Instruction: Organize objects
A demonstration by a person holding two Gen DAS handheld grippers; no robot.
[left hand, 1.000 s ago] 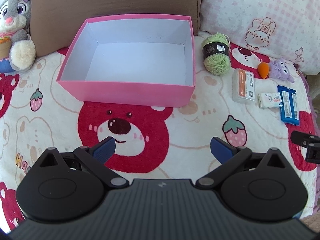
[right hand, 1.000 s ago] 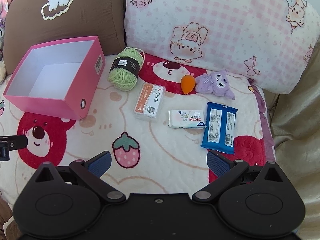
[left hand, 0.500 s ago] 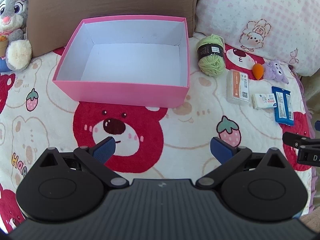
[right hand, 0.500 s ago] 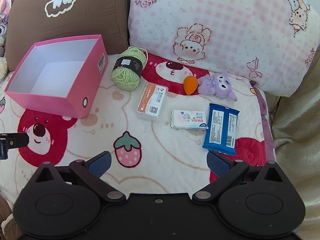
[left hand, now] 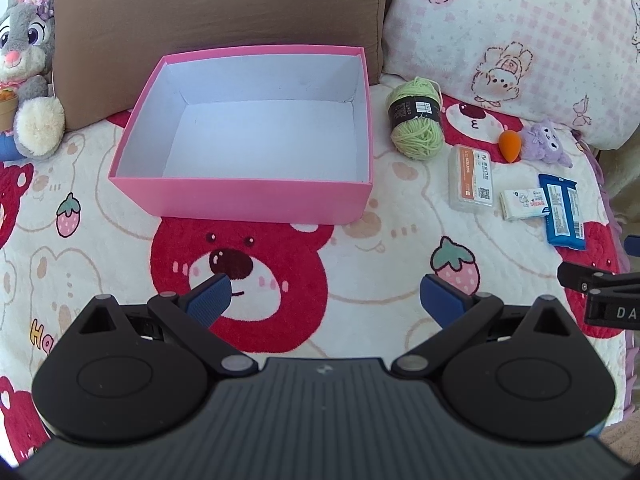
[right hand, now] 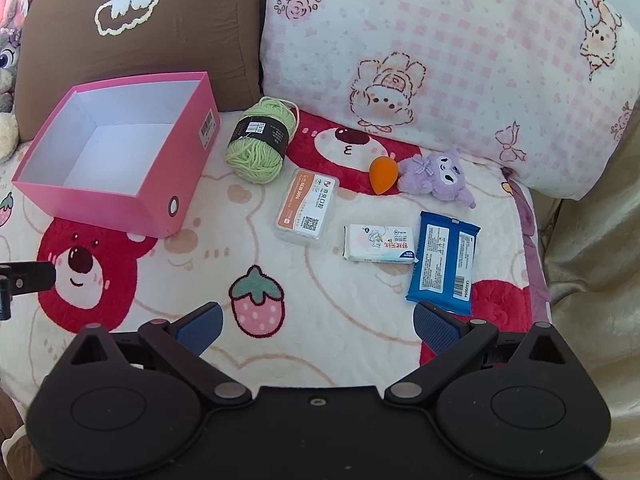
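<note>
Partly cut off, right gripper [left hand: 600,292] edges past blue packet [left hand: 563,211].

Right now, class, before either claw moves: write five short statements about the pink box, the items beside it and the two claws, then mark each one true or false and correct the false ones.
1. The pink box holds nothing. True.
2. The green yarn ball lies inside the box. False: it lies on the blanket, beside the box.
3. The orange sponge sits next to the purple plush. True.
4. The right claw grips the blue packet. False: it is open and holds nothing.
5. The left claw is shut. False: it is open, above the blanket's red bear.
</note>
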